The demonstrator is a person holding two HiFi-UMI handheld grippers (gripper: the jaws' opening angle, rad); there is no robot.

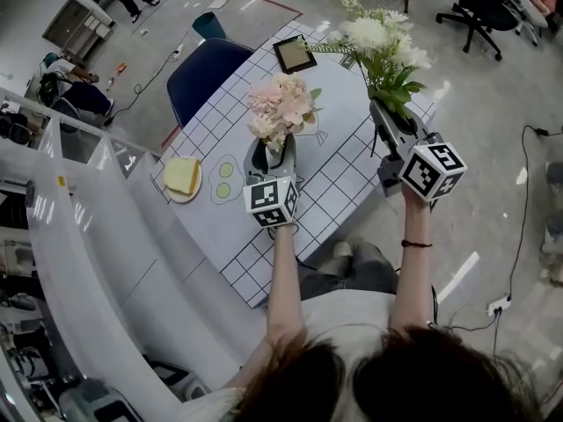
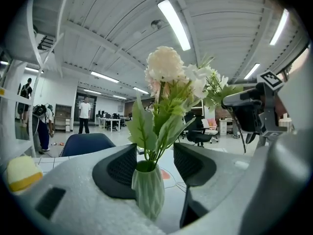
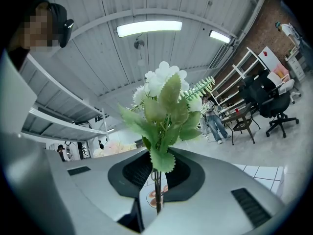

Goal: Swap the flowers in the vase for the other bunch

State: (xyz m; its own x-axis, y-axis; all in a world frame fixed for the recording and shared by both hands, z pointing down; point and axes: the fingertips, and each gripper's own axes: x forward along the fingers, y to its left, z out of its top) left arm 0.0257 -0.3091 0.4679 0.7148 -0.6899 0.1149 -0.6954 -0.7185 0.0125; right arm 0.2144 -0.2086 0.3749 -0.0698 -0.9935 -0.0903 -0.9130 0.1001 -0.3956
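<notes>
A pale green ribbed vase stands on the grid-patterned table with a pink and cream bunch in it. My left gripper is level with the vase. In the left gripper view its jaws stand open on either side of the vase, with a gap at each pad. To the right and above the table edge, my right gripper is shut on the green stems of a white bunch, held upright. That gripper also shows in the left gripper view.
A plate with a yellow sandwich lies at the table's left side. A dark tablet sits at the far end, a blue chair behind it. White shelving runs along the left. An office chair stands far right.
</notes>
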